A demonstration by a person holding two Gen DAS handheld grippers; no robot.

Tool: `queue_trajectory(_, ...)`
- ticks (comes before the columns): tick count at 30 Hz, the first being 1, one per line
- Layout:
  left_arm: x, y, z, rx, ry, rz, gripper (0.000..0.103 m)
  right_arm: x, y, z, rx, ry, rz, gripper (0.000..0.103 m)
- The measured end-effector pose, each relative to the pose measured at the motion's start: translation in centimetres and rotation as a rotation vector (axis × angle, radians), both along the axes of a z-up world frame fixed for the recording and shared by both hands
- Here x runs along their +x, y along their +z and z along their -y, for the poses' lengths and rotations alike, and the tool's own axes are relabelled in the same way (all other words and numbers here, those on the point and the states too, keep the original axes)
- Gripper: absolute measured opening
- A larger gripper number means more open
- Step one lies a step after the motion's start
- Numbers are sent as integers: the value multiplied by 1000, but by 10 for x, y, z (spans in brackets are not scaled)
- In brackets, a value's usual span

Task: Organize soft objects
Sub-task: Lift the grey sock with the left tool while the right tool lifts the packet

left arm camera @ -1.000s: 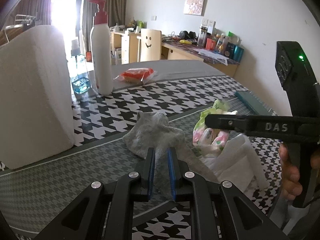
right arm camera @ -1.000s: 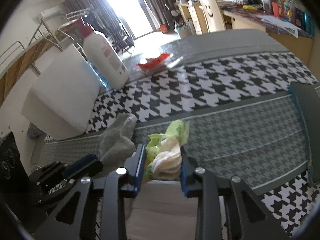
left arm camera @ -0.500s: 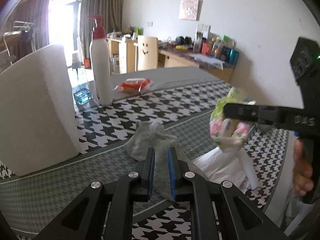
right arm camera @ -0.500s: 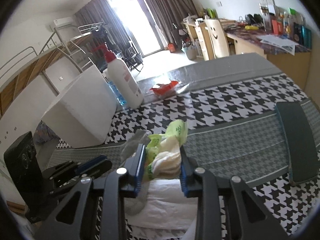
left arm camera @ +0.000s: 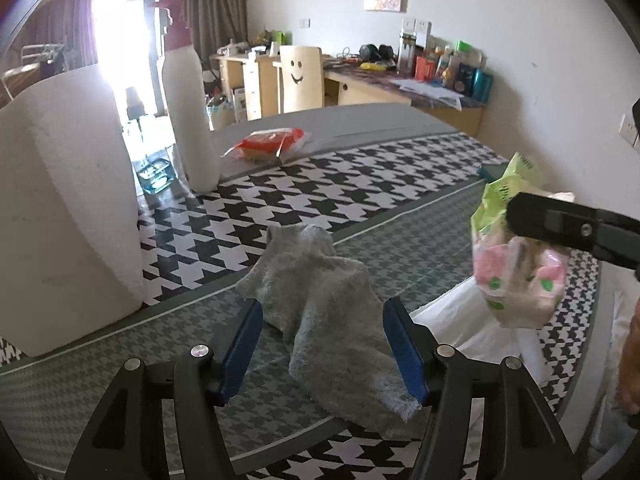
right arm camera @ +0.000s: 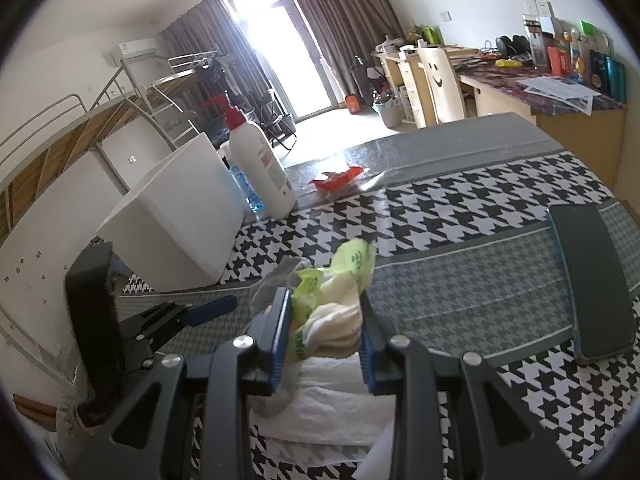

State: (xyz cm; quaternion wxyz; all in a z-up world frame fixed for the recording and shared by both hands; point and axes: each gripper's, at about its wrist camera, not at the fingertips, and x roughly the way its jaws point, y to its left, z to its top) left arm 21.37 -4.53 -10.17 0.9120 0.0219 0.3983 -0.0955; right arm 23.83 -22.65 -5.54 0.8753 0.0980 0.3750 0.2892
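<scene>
A grey sock [left arm camera: 324,304] lies crumpled on the houndstooth tablecloth [left arm camera: 360,184]. My left gripper [left arm camera: 322,330] is open, its blue pads either side of the sock. My right gripper [right arm camera: 324,320] is shut on a green and pink plastic pack of soft items [right arm camera: 332,300] and holds it above the table; the pack also shows in the left wrist view [left arm camera: 516,264]. A white plastic bag [left arm camera: 480,328] lies on the table under the pack, and it shows in the right wrist view [right arm camera: 336,412].
A big paper towel roll [left arm camera: 60,208] stands at the left. A white pump bottle [left arm camera: 188,100] and a red snack packet [left arm camera: 268,146] sit farther back. A dark flat case [right arm camera: 588,280] lies at the right.
My left gripper has opened and let go of the grey sock, which now lies flat. My right gripper has lifted the pack higher and to the right.
</scene>
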Motion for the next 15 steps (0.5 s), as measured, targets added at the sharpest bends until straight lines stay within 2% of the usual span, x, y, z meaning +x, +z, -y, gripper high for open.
queue_trajectory(4,6,-6,4,11,5,-31,64,-1,-2,5,13,-1,-6,35)
queue_trajectory(6,9,-11,6,20,7,-51,60,-2,-2,6,15,2,-5,35)
queue_trajectory(8,11,-16,6,27,6,-75,50,-3,-2,7,15,7,-3,35)
queue_trajectory(12,13,-18,4,35,26,-70,38,-4,-2,10,20,10,-1,35)
queue_trajectory(13,13,-17,3,36,30,-69,29,-4,-3,10,21,10,-3,35)
queue_trajectory(14,13,-17,2,37,37,-69,15,-4,-3,10,21,11,-4,35)
queue_trajectory(15,14,-17,1,31,39,-71,11,-5,-3,10,19,11,-3,35)
